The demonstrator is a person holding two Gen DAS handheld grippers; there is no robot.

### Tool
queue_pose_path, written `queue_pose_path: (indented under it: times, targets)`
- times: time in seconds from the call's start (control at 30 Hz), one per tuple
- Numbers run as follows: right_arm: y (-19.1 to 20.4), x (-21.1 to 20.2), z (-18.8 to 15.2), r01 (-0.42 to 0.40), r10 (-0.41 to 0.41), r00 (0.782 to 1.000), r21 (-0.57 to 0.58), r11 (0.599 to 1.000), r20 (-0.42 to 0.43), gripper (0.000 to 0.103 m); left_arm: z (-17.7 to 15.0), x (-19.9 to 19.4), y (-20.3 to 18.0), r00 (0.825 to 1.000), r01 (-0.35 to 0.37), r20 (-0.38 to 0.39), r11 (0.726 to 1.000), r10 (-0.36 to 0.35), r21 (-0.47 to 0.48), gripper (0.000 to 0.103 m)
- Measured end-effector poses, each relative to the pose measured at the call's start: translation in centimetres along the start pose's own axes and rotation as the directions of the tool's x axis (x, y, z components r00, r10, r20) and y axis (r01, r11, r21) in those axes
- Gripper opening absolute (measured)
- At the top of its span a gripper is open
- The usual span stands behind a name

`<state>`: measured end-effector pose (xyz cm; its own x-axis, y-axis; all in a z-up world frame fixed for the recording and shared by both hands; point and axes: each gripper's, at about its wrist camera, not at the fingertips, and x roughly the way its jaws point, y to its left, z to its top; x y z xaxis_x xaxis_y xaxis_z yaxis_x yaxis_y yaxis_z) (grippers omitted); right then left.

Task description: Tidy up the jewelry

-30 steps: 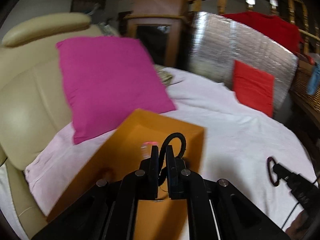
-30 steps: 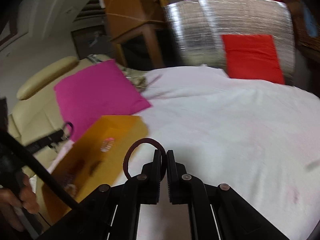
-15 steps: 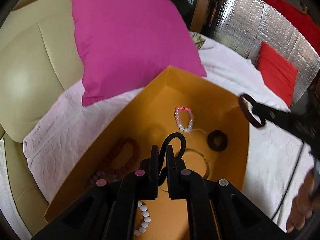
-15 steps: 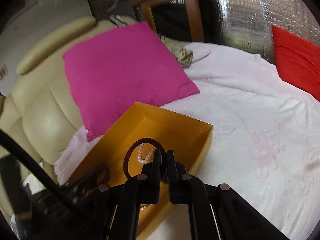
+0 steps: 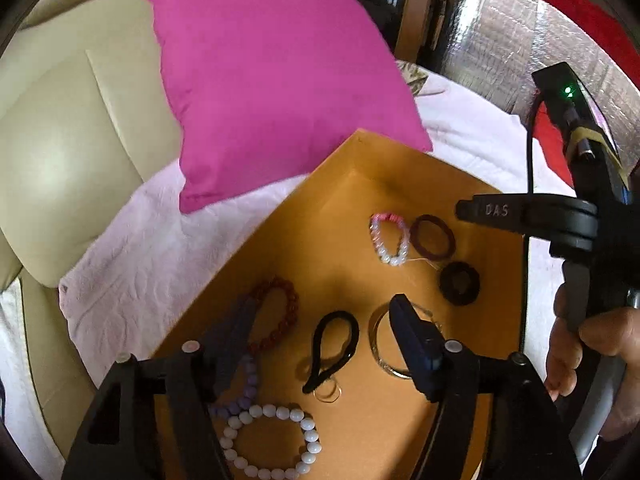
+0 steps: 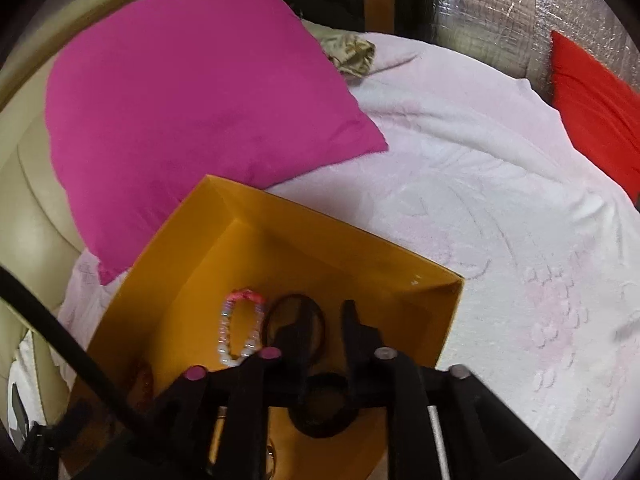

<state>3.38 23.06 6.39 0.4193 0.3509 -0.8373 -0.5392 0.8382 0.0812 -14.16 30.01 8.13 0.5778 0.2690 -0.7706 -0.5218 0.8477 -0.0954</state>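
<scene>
Left wrist view: left gripper (image 5: 320, 344) hangs over the orange box (image 5: 400, 160), jaws opening and already wide, pads clear of everything. Black hair tie (image 5: 334, 346) lies loose on the box floor between the fingers, touching neither, so this drop looks finished. Scanning left to right inside the box: red bead bracelet (image 5: 280, 312) by the left finger, white bead bracelet (image 5: 268, 440) near the bottom edge, black tie in the middle, thin metal bangle (image 5: 380, 344) partly under the right finger, pink-and-white bracelet (image 5: 388, 240), maroon band (image 5: 434, 237), dark scrunchie (image 5: 459, 283). Right edge shows the right gripper's body and the hand (image 5: 576, 344) on its handle. Right wrist view: right gripper (image 6: 324, 328) sits low over the box's near corner, jaws opening, gap narrow. Maroon band lies on the floor just past the fingertips and partly behind the left finger; it looks released, though contact with that finger can't be ruled out. Pink pillow (image 6: 192, 92) rests against the box's far left wall; pale bedsheet (image 6: 500, 200) spreads to the right. To do this well: probably let both jaws finish spreading before lifting, then pull straight up so neither finger snags a band or drags the bangle. Left lift needs care, its right finger overlaps the bangle. Keep both grippers apart on the way out, they are close over a small box.
</scene>
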Motion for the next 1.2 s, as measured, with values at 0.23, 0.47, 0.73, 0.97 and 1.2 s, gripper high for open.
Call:
queue_pose_path:
  times: [0.23,0.47,0.73,0.97,1.2]
  targets:
    - [-1.6,-6.2,-2.1,-0.038,0.033,0.988,0.028,0.999,0.149,0.030,0.2,-3.7,-0.8,0.986,-0.090,0.144,0.996,0.085,0.027,0.076]
    - [-4.4,-17.1,-7.8,-0.005,0.004,0.956,0.004,1.000,0.295,0.039,-0.6,-12.0,-1.6,0.942,-0.164,0.296,0.986,0.157,-0.002,0.082]
    - [-7.9,-31.4,-14.7,-0.033,0.004,0.852,0.047,0.998,0.523,0.062,-2.4,-25.3,-3.8,0.870,-0.187,0.468,0.982,0.155,0.023,0.084]
    - [-8.2,-43.4,-20.8,-0.016,-0.009,0.726,0.030,0.999,0.688,0.075,-4.3,-34.9,-5.0,0.828,-0.160,0.547,0.987,0.125,0.018,0.087]
    - [-7.7,-53.5,-26.8,0.006,-0.030,0.601,0.033,0.999,0.799,0.085,-6.8,-42.3,-6.5,0.800,-0.122,0.597,0.990,0.059,0.065,0.091]
